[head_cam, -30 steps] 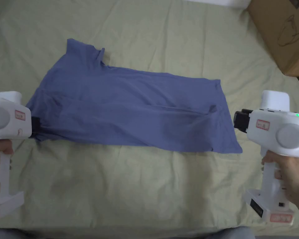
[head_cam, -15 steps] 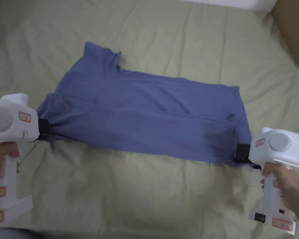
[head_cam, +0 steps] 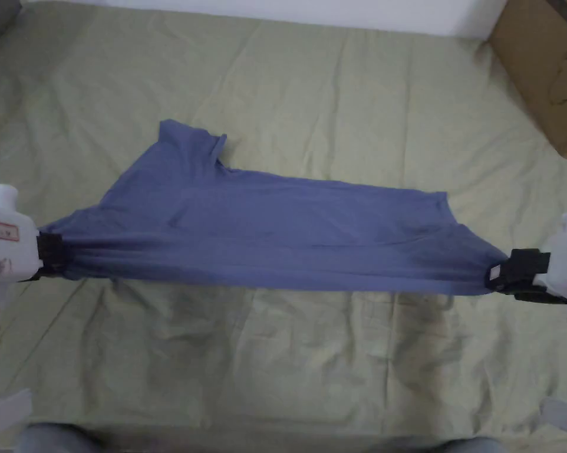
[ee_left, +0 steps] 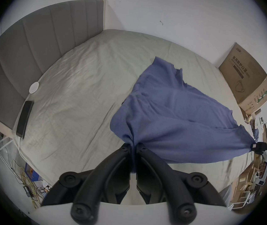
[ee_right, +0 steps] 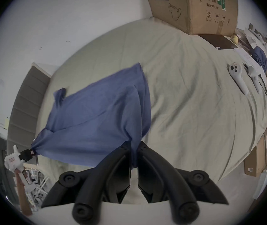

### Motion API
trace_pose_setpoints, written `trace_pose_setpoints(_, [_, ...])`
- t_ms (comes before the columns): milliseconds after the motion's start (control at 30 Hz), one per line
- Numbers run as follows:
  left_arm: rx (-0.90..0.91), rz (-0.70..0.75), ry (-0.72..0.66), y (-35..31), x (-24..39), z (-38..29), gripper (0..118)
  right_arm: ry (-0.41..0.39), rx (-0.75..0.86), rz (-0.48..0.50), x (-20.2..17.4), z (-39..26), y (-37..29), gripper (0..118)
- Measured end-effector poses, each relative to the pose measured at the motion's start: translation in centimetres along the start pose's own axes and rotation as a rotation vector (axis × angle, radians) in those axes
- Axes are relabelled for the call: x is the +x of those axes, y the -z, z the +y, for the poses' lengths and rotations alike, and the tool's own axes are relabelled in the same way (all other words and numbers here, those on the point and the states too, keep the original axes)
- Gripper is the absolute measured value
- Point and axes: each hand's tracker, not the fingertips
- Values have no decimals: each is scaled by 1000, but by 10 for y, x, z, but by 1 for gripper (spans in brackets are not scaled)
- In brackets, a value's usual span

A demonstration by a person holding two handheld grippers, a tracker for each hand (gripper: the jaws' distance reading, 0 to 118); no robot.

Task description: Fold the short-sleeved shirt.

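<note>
One blue shirt [head_cam: 276,230] hangs stretched between two grippers above the bed [head_cam: 335,106], its far edge and collar resting on the sheet. The left gripper [ee_left: 134,145] and right gripper [ee_right: 134,143] each have their fingers closed tight on a bunched near corner. It looks light, limp and sag-prone, best held at corners or seams; one box [head_cam: 541,65] sits nearby.

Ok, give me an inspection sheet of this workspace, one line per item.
Surface: bed sheet, pale green, wrinkled.
Job's things: blue shirt, near edge lifted taut, far part resting on sheet.
Clutter: cardboard box; two white controllers; dark flat device.
Grippers: left gripper and right gripper both shut on the shirt's near corners.
Cables: yellow tangle on floor.
Surroundings: grey headboard, white wall.
</note>
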Motion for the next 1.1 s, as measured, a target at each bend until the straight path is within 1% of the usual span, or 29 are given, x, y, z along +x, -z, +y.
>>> trace_pose_setpoints(67, [2, -20, -12, -17, -8, -21, 4, -25, -5, -5, 3, -21, -10, 6])
trace_pose_setpoints(200, [-62, -42, -38, -28, -20, -71, 4, -88, -69, -101, 10, -68, -4, 6])
trace_pose_setpoints(267, [-107, -61, -66, -23, -25, -92, 4, -99, -99, -141, 13, -87, 7, 6])
trace_pose_setpoints(300, [-115, -43, -67, -19, -25, -101, 7, -94, -98, -150, 14, -94, 13, 7])
trace_pose_setpoints(333, [-124, 16, -63, -16, -24, -108, 15, -90, -97, -158, 13, -100, 16, 7])
trace_pose_setpoints(367, [-124, 66, -43, -12, -23, -112, 33, -88, -96, -164, 10, -104, 17, 8])
trace_pose_setpoints(400, [-121, 73, -28, -10, -23, -113, 69, -99, -97, -180, 10, -104, 18, 23])
trace_pose_setpoints(433, [-116, 68, -29, -10, -24, -113, 96, -127, -91, -196, 7, -104, 16, 43])
trace_pose_setpoints(467, [-101, 59, -35, -13, -25, -110, 112, -158, -75, -213, 3, -103, 12, 71])
trace_pose_setpoints(500, [-57, 38, -60, -17, -26, -103, 113, -180, -38, -227, -2, -101, 6, 104])
trace_pose_setpoints(533, [-31, 32, -82, -22, -26, -95, 113, -203, 29, -241, -7, -96, -2, 113])
trace_pose_setpoints(600, [74, 1, -105, -37, -20, -77, 113, -249, 148, -265, -24, -86, -24, 114])
trace_pose_setpoints(667, [218, -28, -80, -57, -9, -62, 113, -282, 285, -263, -40, -79, -44, 114])
trace_pose_setpoints(833, [557, 40, 88, -93, 42, -43, 113, -354, 631, -194, -83, -80, -80, 115])
trace_pose_setpoints(900, [652, 66, 141, -100, 62, -42, 113, -394, 732, -183, -99, -85, -86, 117])
trace_pose_setpoints(967, [711, 69, 189, -105, 79, -45, 111, -401, 781, -169, -109, -89, -86, 117])
trace_pose_setpoints(1033, [760, 63, 231, -107, 92, -49, 103, -398, 788, -184, -119, -92, -83, 117])
trace_pose_setpoints(1067, [774, 58, 255, -107, 98, -52, 94, -401, 791, -188, -123, -93, -79, 114])
trace_pose_setpoints(1100, [782, 46, 270, -107, 103, -55, 81, -406, 796, -181, -124, -95, -78, 108])
